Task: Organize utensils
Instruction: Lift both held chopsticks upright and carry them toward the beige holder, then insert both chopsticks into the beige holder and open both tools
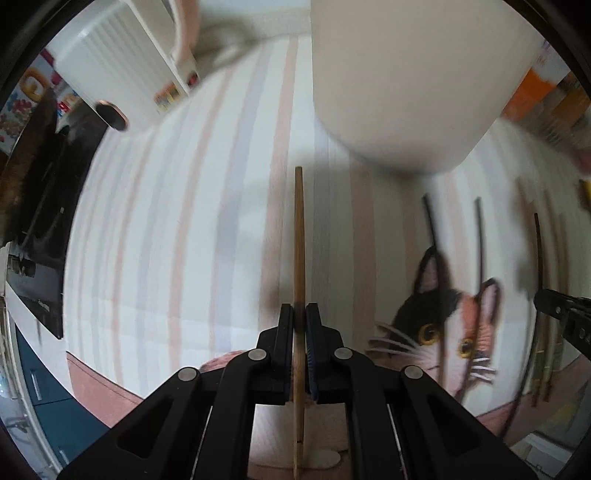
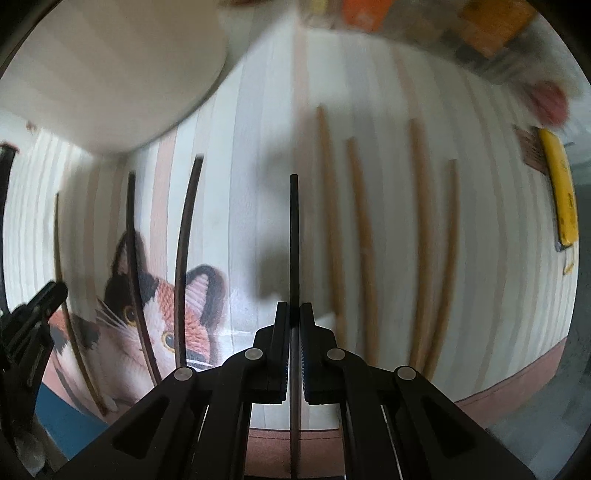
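Note:
My left gripper is shut on a light wooden chopstick that points forward above the striped mat. My right gripper is shut on a dark chopstick, also held above the mat. A white cylindrical holder stands ahead and right of the left gripper; it shows at the upper left of the right wrist view. Several dark chopsticks lie over the cat picture. Several light wooden chopsticks lie right of the right gripper.
A white ribbed container and a dark board sit at the left. Orange packets, a red object and a yellow object lie along the far right. The right gripper's tip shows in the left wrist view.

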Demonstrator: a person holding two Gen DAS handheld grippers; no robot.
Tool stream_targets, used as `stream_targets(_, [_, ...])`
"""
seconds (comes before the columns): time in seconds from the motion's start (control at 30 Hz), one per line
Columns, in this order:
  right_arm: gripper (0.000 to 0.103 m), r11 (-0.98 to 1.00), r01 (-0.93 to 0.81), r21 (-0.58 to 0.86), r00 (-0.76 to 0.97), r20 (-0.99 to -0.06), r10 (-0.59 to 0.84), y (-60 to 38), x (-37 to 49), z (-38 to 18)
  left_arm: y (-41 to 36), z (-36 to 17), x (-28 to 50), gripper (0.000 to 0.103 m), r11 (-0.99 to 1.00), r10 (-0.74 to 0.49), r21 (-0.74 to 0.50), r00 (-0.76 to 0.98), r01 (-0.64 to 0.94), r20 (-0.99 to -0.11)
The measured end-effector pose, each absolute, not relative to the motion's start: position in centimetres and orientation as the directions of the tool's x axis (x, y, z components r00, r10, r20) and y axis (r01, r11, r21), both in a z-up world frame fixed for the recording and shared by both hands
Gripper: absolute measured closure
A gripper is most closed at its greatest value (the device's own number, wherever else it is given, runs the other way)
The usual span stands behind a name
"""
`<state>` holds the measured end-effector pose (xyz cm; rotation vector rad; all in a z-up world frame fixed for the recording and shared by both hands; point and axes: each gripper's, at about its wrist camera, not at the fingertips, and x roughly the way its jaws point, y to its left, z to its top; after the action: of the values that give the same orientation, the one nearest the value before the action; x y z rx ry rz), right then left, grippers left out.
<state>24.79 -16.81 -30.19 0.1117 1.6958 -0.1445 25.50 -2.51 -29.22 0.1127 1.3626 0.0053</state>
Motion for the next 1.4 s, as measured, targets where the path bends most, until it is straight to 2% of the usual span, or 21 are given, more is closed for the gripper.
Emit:
stream_targets(0.37, [0.098,0.982,0.186,0.017,0.117,-0.993,-0.005,-18.5,28.3,-24.0,-1.3,-20.9,24.0,0.099,1.000,0.016,0.017,0.399,-0.001,-0.917])
stream_targets(0.8, [0.098,0.986,0.158,0.056,0.318,-0.948,0.003,-17.9,29.6,-19.3,-0.1,-14.1,24.0,0.099,0.999,0.032,0.006,0.572,-0.047,-0.819])
stream_targets(0.97, [0.099,0.986,0.150,0.076,0.390,-0.921,0.012,-18.1,30.8,-15.8,0.6,-10.9,24.9,0.099,0.997,0.035,-0.017,0.627,-0.076,-0.778])
stream_targets(1.13, [0.099,0.983,0.146,0.109,0.454,-0.890,0.031,-17.0,29.6,-8.5,1.3,-6.8,25.9,0.099,0.994,-0.010,-0.081,0.666,-0.076,-0.746])
stream_targets(1.4, [0.099,0.987,0.097,0.128,0.538,-0.841,0.056,-16.7,33.0,0.5,0.8,0.3,28.8,0.099,0.982,-0.109,-0.189,0.731,-0.028,-0.674])
